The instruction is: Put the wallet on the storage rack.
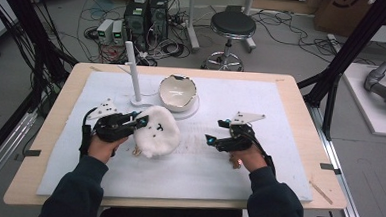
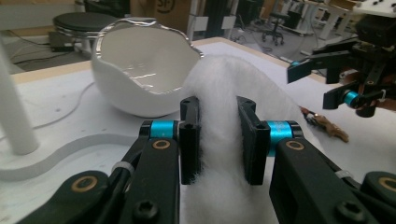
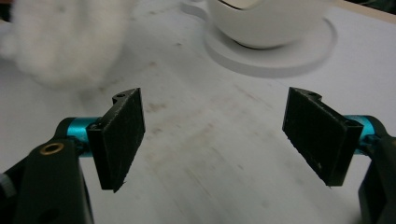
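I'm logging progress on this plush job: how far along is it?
Done: the left gripper has clamped the white plush. In hand: the plush, near the eggshell-shaped bowl. Left: probably placing it, perhaps in that empty bowl; the right gripper is open, holding nothing.

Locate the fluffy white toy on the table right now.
In the high view the fluffy white toy sits left of centre, gripped by the left tongs, just before the eggshell bowl.

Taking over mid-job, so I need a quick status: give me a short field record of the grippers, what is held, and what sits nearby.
left gripper: shut on the white fluffy toy
right gripper: open, nothing between its jaws
egg-shaped bowl: on a white round base, beyond the toy
white post: upright, beside the bowl
table cover: white mat
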Motion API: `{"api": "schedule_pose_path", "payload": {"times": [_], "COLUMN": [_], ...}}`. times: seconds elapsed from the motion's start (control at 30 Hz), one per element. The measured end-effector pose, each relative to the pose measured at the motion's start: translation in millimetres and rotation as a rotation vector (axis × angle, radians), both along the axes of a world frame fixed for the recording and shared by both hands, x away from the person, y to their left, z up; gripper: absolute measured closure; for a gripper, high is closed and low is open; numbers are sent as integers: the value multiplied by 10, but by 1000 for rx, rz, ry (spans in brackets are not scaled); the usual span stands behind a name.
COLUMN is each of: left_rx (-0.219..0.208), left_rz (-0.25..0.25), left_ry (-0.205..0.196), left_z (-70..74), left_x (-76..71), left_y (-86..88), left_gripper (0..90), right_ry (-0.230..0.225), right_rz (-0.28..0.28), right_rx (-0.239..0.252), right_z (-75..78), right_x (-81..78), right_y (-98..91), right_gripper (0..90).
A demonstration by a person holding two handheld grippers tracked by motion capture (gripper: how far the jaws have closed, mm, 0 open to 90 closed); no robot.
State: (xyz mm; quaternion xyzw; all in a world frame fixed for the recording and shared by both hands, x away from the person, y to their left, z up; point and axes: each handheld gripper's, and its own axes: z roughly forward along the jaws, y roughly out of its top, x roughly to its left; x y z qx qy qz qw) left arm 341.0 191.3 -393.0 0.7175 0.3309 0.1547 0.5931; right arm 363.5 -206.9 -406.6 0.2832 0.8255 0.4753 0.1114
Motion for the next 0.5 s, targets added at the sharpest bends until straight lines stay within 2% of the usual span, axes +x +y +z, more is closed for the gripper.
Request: {"api": "schedule_pose_path", "payload": {"times": [0.03,0.07,0.1,0.13,0.17,0.2,0.23,0.27,0.3,0.33,0.37,0.4,0.43,0.47,0.5], "left_rx": [3,3,-2,-1,-3,-3,-2,-4,-6,-1,-1,-6,-12,-12,-13], "left_rz": [-13,-13,-21,-34,-37,-44,-53,-61,-69,-82,-82,-86,-97,-97,-101], "left_ry": [-1,-1,3,4,5,4,7,5,1,1,1,0,5,5,7], "left_z": [8,8,9,13,15,19,28,35,42,59,59,64,68,68,67], "left_x": [19,19,34,54,64,77,84,93,98,112,112,115,123,123,127], "left_y": [-70,-70,-113,-162,-192,-232,-273,-313,-348,-409,-409,-440,-487,-487,-513], "left_gripper": [728,728,728,728,728,728,728,728,728,728,727,728,727,727,727], "right_ry": [4,12,12,11,11,8,8,18,18,26,26,51,55,55,50], "right_rz": [20,45,45,96,96,136,136,172,172,200,200,210,221,221,238], "right_rx": [9,23,23,40,40,40,40,35,35,29,29,22,19,19,17], "right_z": [6,19,19,48,48,59,59,42,42,2,2,-12,-15,-15,-14], "right_x": [9,19,19,39,39,43,43,44,44,55,55,48,49,49,54], "right_y": [50,116,116,258,258,364,364,461,461,527,527,548,549,549,543], "right_gripper": [213,213,213,214,214,215,215,216,216,262,262,299,360,360,445]}}
